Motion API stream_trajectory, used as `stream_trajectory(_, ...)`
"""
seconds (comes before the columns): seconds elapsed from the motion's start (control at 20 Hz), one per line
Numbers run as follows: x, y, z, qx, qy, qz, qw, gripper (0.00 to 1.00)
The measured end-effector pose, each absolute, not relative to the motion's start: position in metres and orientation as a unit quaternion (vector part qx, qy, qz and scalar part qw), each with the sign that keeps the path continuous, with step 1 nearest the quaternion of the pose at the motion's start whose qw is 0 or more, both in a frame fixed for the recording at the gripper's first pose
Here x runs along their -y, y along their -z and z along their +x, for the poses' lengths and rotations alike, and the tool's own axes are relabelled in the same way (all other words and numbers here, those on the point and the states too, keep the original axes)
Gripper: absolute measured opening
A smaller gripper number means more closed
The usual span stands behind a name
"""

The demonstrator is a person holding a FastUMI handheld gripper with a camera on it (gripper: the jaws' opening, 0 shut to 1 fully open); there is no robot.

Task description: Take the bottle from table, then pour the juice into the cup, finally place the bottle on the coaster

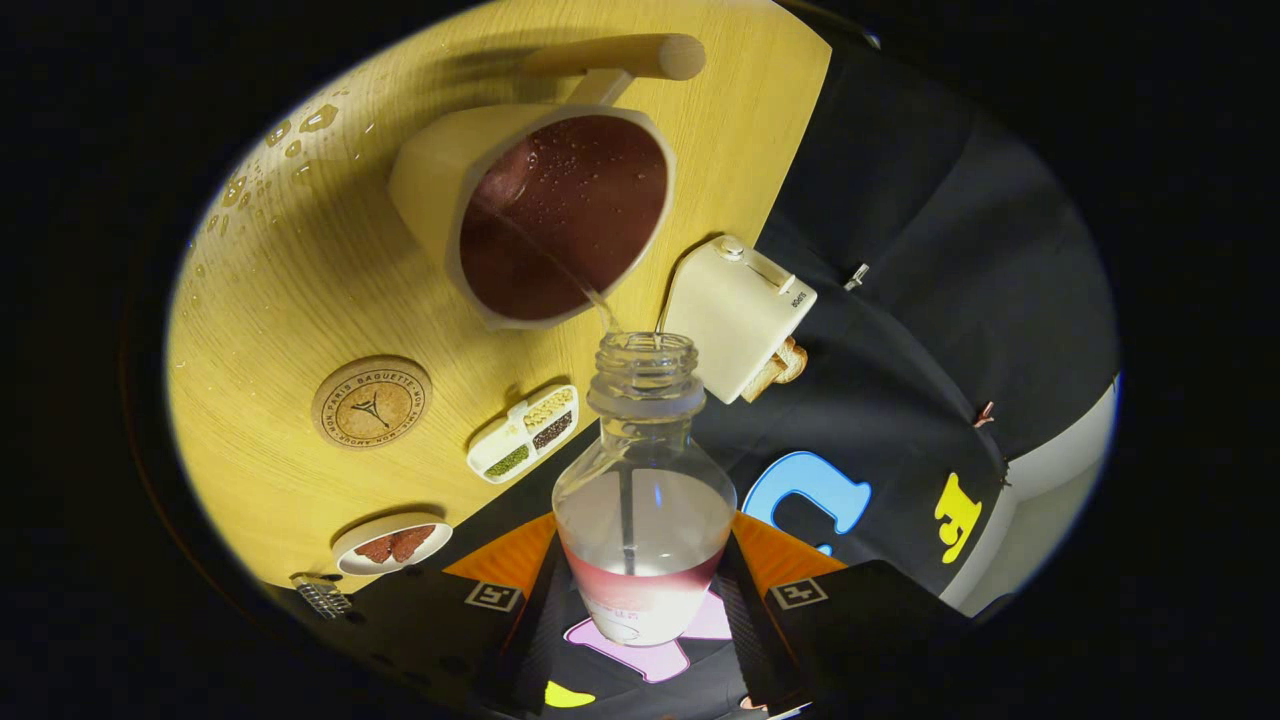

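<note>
My gripper (pixel 645 590) is shut on a clear glass bottle (pixel 645 500), which sits between the fingers with its open neck pointing ahead. The bottle is tipped over, and a thin stream runs from its mouth into the cream cup (pixel 560 215) just beyond. The cup has a wooden handle and holds reddish-brown juice with bubbles on top. A little clear liquid stays in the bottle. A round cork coaster (pixel 371 402) lies on the yellow wooden table (pixel 290 300), to the left of the bottle's neck.
A white toaster (pixel 738 315) with bread in it stands by the table's edge, right of the bottle's mouth. A small divided tray of seeds (pixel 523 434) and a small plate with red food (pixel 391 544) lie near the coaster. Drops of liquid (pixel 290 135) dot the table beyond the cup.
</note>
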State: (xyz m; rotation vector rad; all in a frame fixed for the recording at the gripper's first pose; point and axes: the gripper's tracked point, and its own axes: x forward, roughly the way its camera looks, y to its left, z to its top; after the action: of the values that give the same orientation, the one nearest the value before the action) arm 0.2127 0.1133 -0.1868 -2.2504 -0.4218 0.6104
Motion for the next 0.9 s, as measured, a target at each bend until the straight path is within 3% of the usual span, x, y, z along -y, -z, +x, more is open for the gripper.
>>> stream_trajectory(0.9, -0.121, 0.172, 0.203, 0.185, -0.242, -0.867, 0.393, 0.75)
